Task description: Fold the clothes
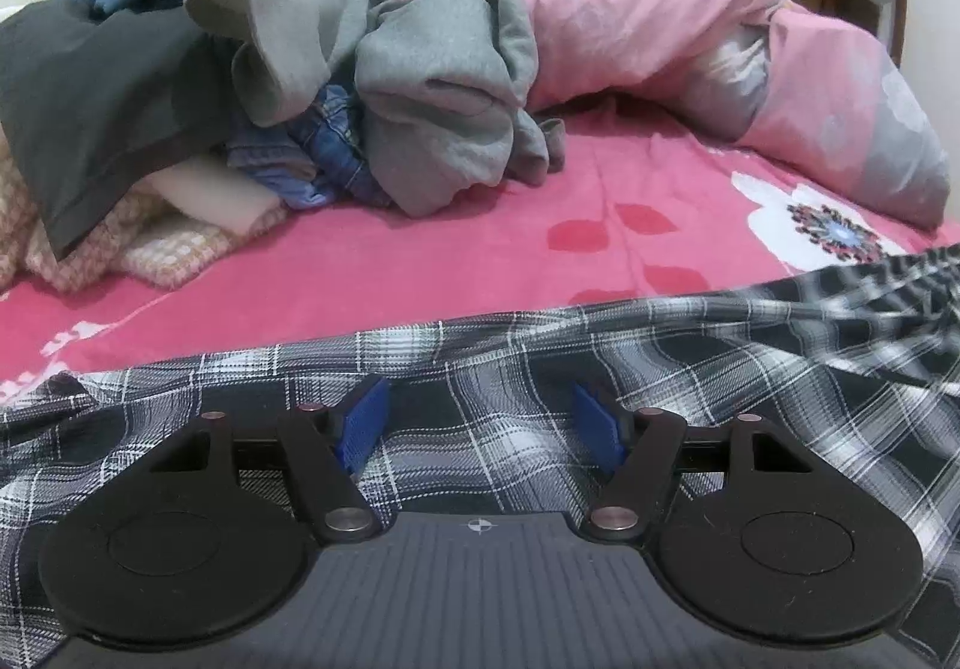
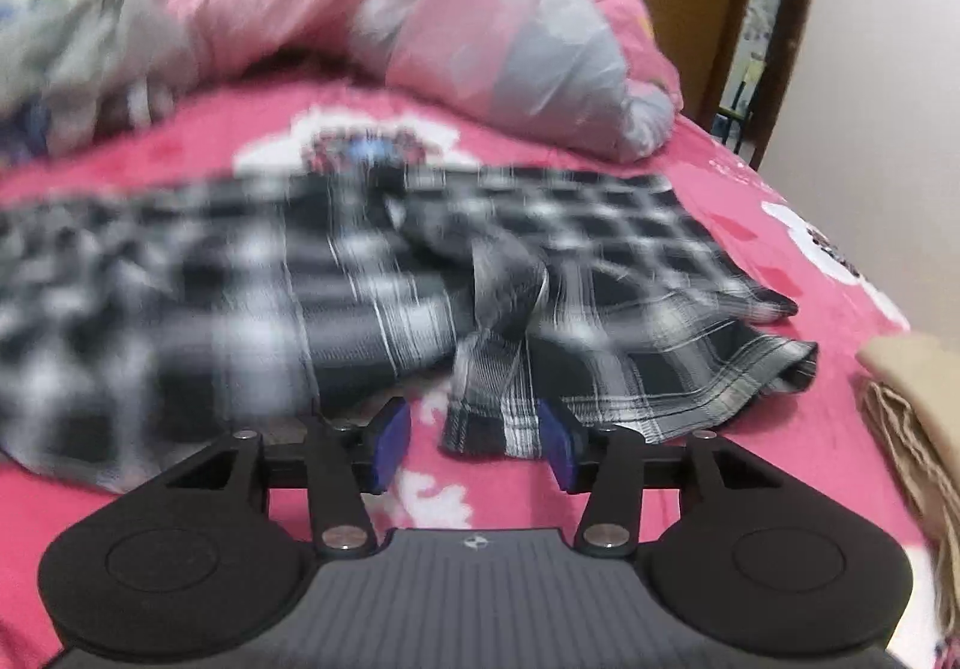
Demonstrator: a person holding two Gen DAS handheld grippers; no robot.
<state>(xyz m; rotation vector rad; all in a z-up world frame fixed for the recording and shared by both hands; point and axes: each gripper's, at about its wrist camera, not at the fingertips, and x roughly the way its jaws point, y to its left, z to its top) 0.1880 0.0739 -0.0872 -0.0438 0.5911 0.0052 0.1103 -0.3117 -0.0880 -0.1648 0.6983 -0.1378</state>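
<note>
No brand, label or readable writing shows on anything. A black-and-white plaid shirt (image 1: 600, 369) lies spread on the pink floral bedsheet (image 1: 420, 261). The left tongs (image 1: 480, 429) stand apart just above the plaid cloth, gripping nothing. The right tongs (image 2: 474, 444) are also apart, with a plaid corner lying between the blue pads (image 2: 393, 444), unclamped. The right view is blurred. Behind lie a pile of grey, blue and black clothes (image 1: 420, 87) and a pink quilt (image 1: 690, 27). A beige folded garment (image 2: 912, 405) sits at the right edge.
</note>
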